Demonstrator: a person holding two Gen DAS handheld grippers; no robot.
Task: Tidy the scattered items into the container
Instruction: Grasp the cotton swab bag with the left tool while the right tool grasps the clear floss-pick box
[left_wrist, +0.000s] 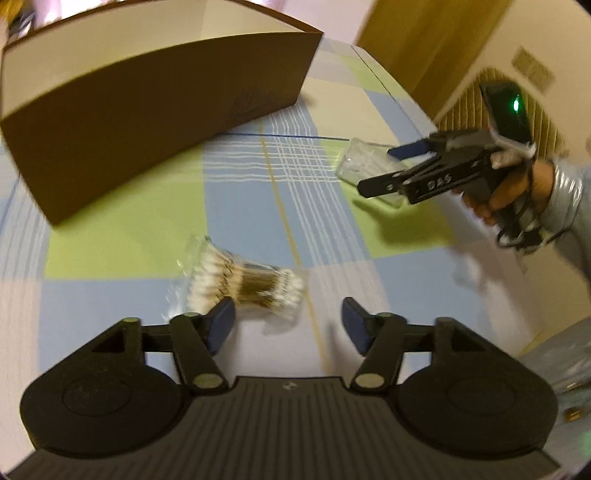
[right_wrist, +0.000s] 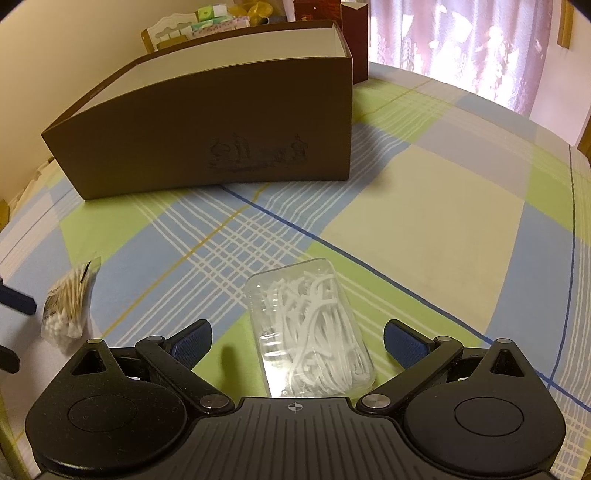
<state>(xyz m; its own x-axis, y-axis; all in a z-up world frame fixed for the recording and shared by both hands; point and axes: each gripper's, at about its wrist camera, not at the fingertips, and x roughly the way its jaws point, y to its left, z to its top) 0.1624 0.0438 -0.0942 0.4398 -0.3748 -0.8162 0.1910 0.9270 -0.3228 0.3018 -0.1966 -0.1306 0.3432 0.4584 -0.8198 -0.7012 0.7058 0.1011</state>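
Nearest to us in the left wrist view, our left gripper (left_wrist: 288, 325) stands with its jaws spread wide and nothing between them. Its left blue pad (left_wrist: 221, 325) sits right at the near edge of a clear bag of cotton swabs (left_wrist: 243, 284), which lies flat on the checked tablecloth (left_wrist: 122, 243); the frame is blurred, so we cannot tell whether the pad touches the bag.

In the right wrist view, our right gripper (right_wrist: 297, 341) is likewise wide open. A clear plastic case of white floss picks (right_wrist: 310, 328) lies on the cloth between its two fingers, with a gap on either side, so neither pad grips it. From the left wrist view we see the same gripper (left_wrist: 380, 170) from the side, hovering over that case (left_wrist: 354, 166), held by our right hand (left_wrist: 513, 192).

The bag of swabs (right_wrist: 68, 306) shows again at the left edge of the right wrist view, well apart from the floss case.

Farther back on the cloth (right_wrist: 424, 221) stands the brown cardboard box (right_wrist: 207, 125), open at the top with a pale inner wall and a faint printed drawing on its front face. In the left wrist view the box (left_wrist: 147, 122) lies beyond the swabs. Both items lie outside it, on the cloth in front.

Behind the box we see stacked clutter (right_wrist: 210, 18) and a patterned curtain (right_wrist: 480, 48).
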